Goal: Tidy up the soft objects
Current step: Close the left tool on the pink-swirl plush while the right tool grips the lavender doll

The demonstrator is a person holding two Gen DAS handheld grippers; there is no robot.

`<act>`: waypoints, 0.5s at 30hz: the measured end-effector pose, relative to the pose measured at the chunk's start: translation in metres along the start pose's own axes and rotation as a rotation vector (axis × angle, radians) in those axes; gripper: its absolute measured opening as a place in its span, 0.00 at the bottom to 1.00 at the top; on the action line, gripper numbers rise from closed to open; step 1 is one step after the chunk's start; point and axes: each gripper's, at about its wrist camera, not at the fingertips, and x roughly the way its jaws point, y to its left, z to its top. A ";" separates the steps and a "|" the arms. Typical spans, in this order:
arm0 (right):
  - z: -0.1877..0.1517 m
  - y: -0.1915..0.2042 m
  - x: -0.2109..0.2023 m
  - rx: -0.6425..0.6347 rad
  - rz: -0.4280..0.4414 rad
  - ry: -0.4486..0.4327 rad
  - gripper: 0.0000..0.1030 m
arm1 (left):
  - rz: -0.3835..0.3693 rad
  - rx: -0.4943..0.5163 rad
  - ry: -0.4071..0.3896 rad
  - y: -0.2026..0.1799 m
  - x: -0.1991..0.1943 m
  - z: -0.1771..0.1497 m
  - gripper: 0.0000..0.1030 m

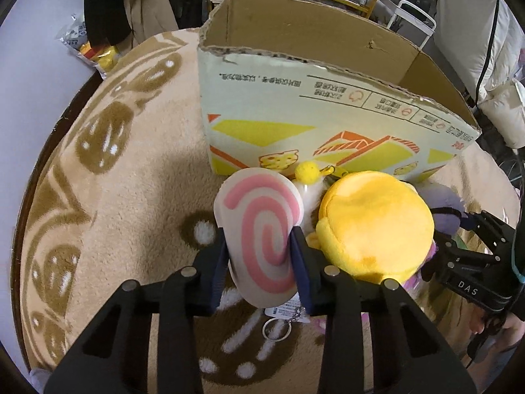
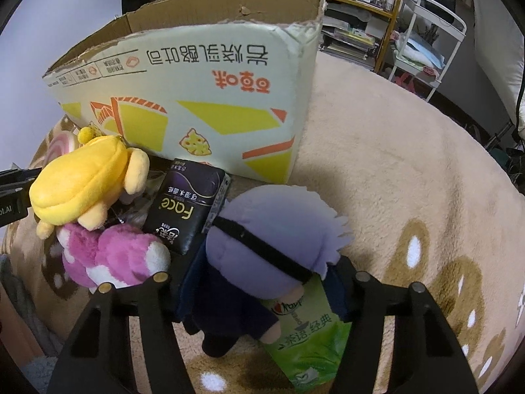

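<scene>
My left gripper (image 1: 259, 256) is shut on a flat white plush with a pink swirl (image 1: 259, 216), its blue pads pressing both edges; a keyring (image 1: 275, 330) dangles beneath. Right beside it lies a yellow plush (image 1: 374, 226), in front of an open cardboard box (image 1: 295, 105). My right gripper (image 2: 262, 272) straddles a purple-haired doll (image 2: 262, 229) with a black blindfold, pads touching both sides of its head. The doll lies on a green tissue pack (image 2: 305, 335). The yellow plush (image 2: 82, 180) rests on a pink plush (image 2: 115, 256) to the left.
A black tissue pack (image 2: 187, 203) leans by the box (image 2: 197, 98). Everything sits on a beige fluffy rug (image 1: 131, 197) with brown patterns. Snack bags (image 1: 95, 49) lie off the rug's far left; shelves and a white cart (image 2: 426, 42) stand behind.
</scene>
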 end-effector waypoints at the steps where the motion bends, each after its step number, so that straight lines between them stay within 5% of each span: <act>1: 0.001 -0.001 -0.001 0.004 0.003 0.000 0.65 | 0.004 0.001 -0.003 -0.001 -0.002 -0.001 0.34; 15: 0.002 0.003 -0.023 0.014 0.026 -0.066 0.65 | 0.066 0.019 -0.025 -0.003 -0.013 -0.007 0.34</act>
